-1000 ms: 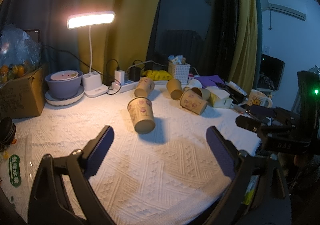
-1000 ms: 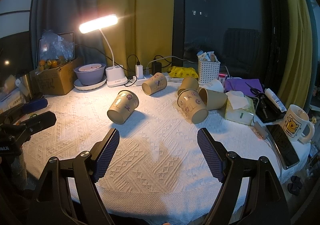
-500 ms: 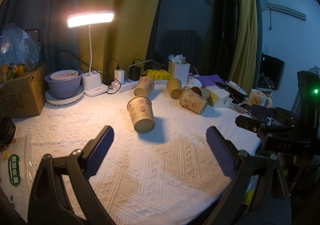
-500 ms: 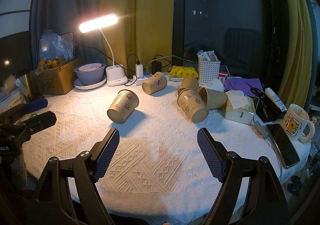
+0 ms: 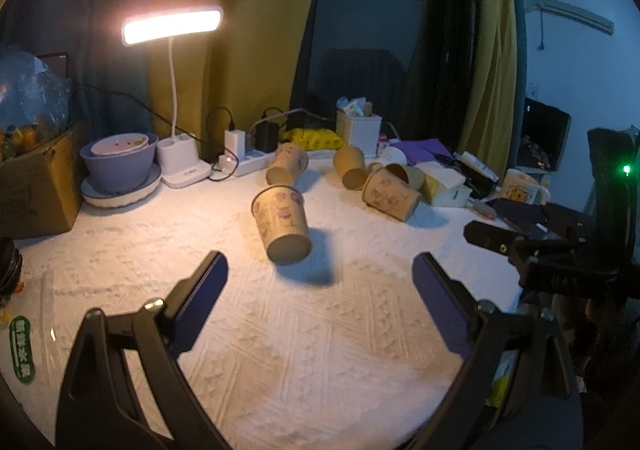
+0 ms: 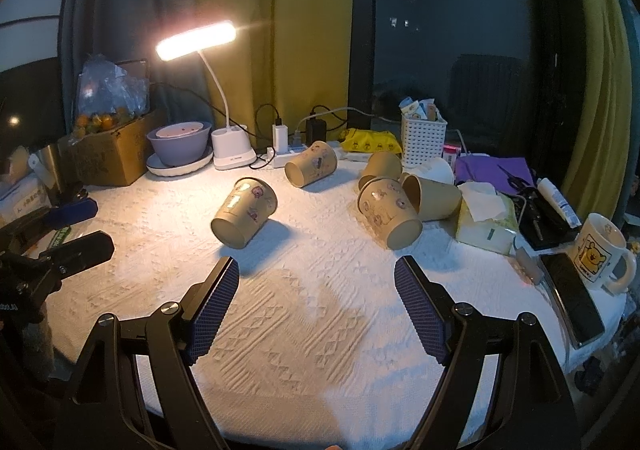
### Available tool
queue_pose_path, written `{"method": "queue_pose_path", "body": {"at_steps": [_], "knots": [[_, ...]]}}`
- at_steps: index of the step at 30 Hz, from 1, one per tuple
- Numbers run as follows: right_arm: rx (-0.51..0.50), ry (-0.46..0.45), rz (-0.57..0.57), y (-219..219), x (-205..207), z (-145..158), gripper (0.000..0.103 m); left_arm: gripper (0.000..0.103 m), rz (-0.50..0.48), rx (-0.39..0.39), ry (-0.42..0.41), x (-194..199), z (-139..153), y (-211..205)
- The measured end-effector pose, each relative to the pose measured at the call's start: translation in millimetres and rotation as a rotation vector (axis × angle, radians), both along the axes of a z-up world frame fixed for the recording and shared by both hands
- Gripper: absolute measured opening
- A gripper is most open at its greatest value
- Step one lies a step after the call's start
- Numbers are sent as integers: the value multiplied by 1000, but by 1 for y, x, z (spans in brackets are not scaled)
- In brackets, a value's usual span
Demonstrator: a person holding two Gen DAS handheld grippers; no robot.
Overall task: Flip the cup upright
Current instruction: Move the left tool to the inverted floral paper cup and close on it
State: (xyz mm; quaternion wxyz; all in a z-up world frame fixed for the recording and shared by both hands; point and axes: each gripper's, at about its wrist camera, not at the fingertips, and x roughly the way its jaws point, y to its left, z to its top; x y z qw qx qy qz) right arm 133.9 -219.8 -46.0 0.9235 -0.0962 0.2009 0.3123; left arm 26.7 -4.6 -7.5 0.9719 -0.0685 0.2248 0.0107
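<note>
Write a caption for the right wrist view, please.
Open right claw hovers over a white tablecloth facing tipped paper cups.

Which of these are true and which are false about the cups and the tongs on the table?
1. The nearest paper cup lies on its side. True.
2. The left tongs are squeezing that cup. False: they are open and short of it, holding nothing.
3. The desk lamp is switched on. True.
4. The right tongs are shut tight. False: they are wide open over bare tablecloth.
5. The white mug with the yellow bear stands upright. True.
6. All the paper cups stand upright. False: the ones whose pose is clear, like the cup by the tissue pack, lie tipped over.
</note>
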Motion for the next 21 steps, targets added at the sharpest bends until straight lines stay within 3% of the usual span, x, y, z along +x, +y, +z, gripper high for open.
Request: {"method": "queue_pose_path", "body": {"at_steps": [12,21], "knots": [[-15,93,-6,19,80,-21,83,94,33,-54,198,91,-29,24],[-7,151,4,30,126,-29,83,95,35,-72,300,148,-43,33]]}}
